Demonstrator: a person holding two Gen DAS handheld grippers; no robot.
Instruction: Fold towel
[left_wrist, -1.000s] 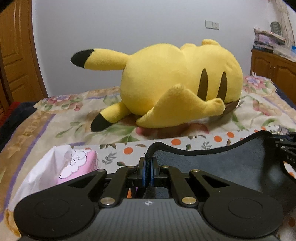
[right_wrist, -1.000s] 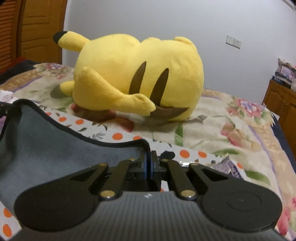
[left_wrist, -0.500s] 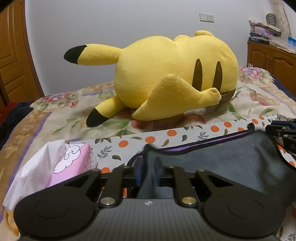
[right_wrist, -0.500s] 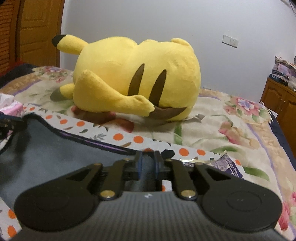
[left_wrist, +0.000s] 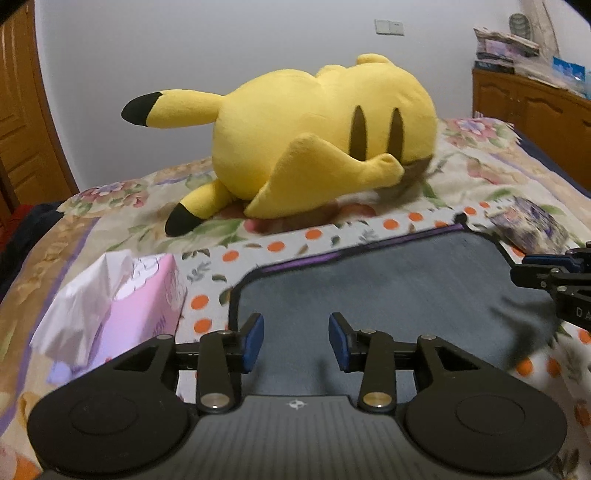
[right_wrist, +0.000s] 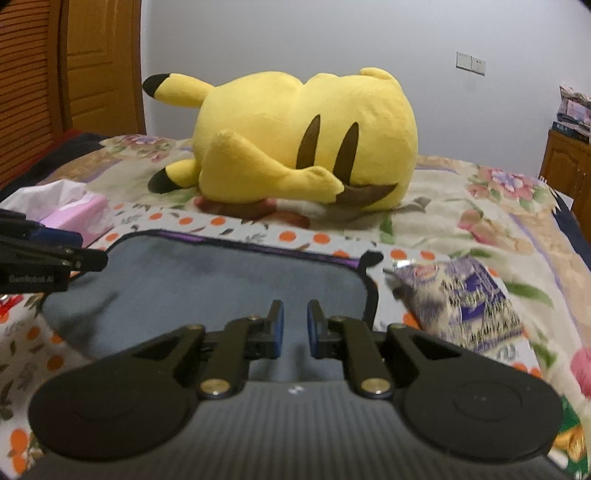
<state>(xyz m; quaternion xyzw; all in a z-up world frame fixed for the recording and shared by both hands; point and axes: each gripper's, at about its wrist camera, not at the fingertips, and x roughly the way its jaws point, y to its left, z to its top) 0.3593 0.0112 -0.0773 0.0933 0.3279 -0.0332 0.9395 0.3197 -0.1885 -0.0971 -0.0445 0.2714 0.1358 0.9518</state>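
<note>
The grey towel (left_wrist: 388, 280) with a dark bound edge lies flat on the orange-dotted cloth on the bed; it also shows in the right wrist view (right_wrist: 221, 280). My left gripper (left_wrist: 296, 341) is open and empty, hovering over the towel's near left part. My right gripper (right_wrist: 294, 328) is open and empty over the towel's near right part. Each gripper shows at the edge of the other's view: the right one (left_wrist: 554, 273) and the left one (right_wrist: 48, 258).
A large yellow plush toy (left_wrist: 314, 147) lies behind the towel. A pink tissue box (left_wrist: 122, 306) sits left of the towel. A crinkled purple packet (right_wrist: 461, 295) lies right of it. A wooden cabinet (left_wrist: 535, 110) stands at the far right, a door at the left.
Both grippers were shut on the towel's far corners, holding them up. They opened and let go; the towel now lies flat, and both grippers have pulled back.
</note>
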